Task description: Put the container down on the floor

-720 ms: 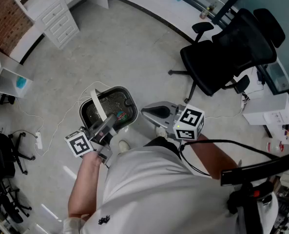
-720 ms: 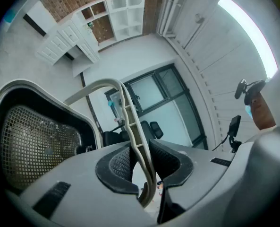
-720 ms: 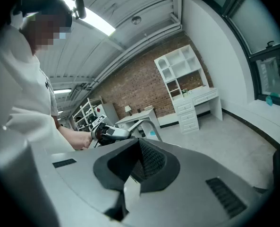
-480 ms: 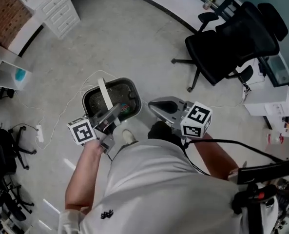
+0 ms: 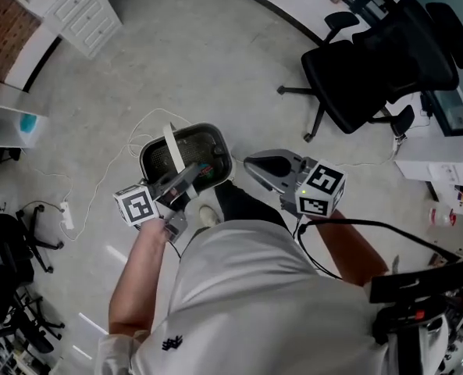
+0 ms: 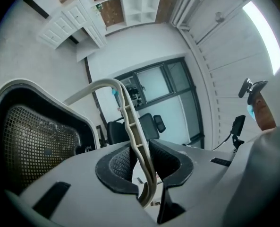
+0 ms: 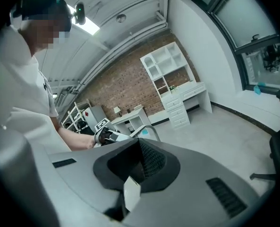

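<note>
The left gripper (image 5: 186, 181) pinches the cream ribbed plastic handle (image 6: 131, 126) of the black mesh container with a white rim (image 5: 222, 155). The container hangs just beyond the jaws over the grey floor (image 5: 215, 61), ready for lowering, I'd say. The right gripper (image 5: 256, 164), just beside it, has its jaws pressed together on nothing, probably kept clear. The container's underside is hidden, so I can't judge its gap to the floor.
</note>
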`<act>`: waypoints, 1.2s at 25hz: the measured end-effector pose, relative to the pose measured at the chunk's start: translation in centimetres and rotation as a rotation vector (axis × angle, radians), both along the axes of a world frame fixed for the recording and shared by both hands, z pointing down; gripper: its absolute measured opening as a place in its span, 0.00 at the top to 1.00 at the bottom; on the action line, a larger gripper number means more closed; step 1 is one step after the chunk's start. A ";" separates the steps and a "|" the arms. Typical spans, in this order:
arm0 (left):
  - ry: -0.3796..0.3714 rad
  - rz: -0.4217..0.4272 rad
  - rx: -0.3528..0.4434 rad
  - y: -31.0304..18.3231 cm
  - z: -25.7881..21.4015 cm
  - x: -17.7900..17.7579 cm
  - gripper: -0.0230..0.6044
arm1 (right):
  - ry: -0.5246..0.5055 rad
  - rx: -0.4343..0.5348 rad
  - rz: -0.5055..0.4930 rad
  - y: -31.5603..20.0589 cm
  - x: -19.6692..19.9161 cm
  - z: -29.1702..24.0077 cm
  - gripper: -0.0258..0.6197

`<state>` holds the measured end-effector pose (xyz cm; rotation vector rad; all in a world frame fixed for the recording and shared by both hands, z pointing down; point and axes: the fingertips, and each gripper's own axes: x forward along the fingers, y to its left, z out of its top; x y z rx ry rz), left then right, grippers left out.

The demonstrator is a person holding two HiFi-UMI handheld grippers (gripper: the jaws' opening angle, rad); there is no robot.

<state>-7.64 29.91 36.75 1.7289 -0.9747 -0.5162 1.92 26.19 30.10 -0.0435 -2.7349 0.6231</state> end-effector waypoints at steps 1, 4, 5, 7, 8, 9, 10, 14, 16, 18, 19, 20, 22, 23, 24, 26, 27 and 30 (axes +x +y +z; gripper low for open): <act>0.000 0.006 -0.003 -1.3 0.2 0.0 0.83 | -0.010 -0.012 -0.011 -1.3 -0.5 0.2 0.93; -0.014 0.036 -0.014 -5.5 0.5 -0.4 0.83 | -0.025 0.003 -0.027 -5.3 -1.9 0.8 0.93; -0.024 0.048 -0.013 -6.9 0.7 -0.8 0.83 | -0.029 0.015 -0.027 -6.5 -2.5 0.8 0.93; -0.036 0.066 -0.015 -9.6 0.9 -1.4 0.83 | -0.040 0.025 -0.026 -8.6 -3.1 0.6 0.93; -0.041 0.074 -0.012 -11.0 1.0 -1.6 0.83 | -0.039 0.026 -0.020 -9.5 -3.2 0.7 0.93; -0.048 0.081 -0.007 -12.3 1.1 -1.7 0.83 | -0.031 0.028 -0.010 -10.4 -3.0 0.8 0.93; -0.054 0.088 -0.004 -13.6 1.3 -1.7 0.83 | -0.021 0.032 0.005 -11.3 -2.6 1.0 0.93; -0.058 0.126 0.002 -17.9 2.2 -0.9 0.83 | 0.005 0.062 0.122 -14.2 0.6 1.2 0.84; -0.050 0.147 -0.002 -20.5 3.2 -1.3 0.83 | 0.021 0.042 0.202 -15.6 2.0 2.0 0.80; -0.004 0.150 -0.016 -23.4 4.4 -1.7 0.83 | 0.027 0.000 0.276 -17.3 2.9 2.8 0.80; 0.021 0.148 -0.024 -24.9 5.1 -1.8 0.83 | 0.030 -0.016 0.310 -18.2 3.3 3.1 0.80; 0.033 0.151 -0.030 -26.3 6.0 -1.9 0.83 | 0.037 -0.024 0.340 -19.1 3.6 3.3 0.80; 0.025 0.172 -0.019 -29.3 7.9 -2.0 0.83 | 0.060 -0.027 0.388 -20.8 4.4 4.0 0.80; 0.017 0.183 -0.010 -30.8 8.9 -2.0 0.83 | 0.071 -0.030 0.407 -21.7 4.7 4.4 0.80; 0.020 0.186 -0.016 -32.4 10.0 -2.1 0.83 | 0.079 -0.038 0.422 -22.7 4.9 4.7 0.80; 0.042 0.175 -0.054 -35.1 12.7 -2.5 0.83 | 0.095 -0.059 0.440 -24.5 4.7 5.1 0.80; 0.048 0.170 -0.073 -36.5 14.2 -2.9 0.84 | 0.105 -0.067 0.445 -25.5 4.5 5.4 0.80; 0.031 0.184 -0.061 -41.1 17.9 -4.0 0.84 | 0.122 -0.105 0.461 -28.8 3.4 6.4 0.80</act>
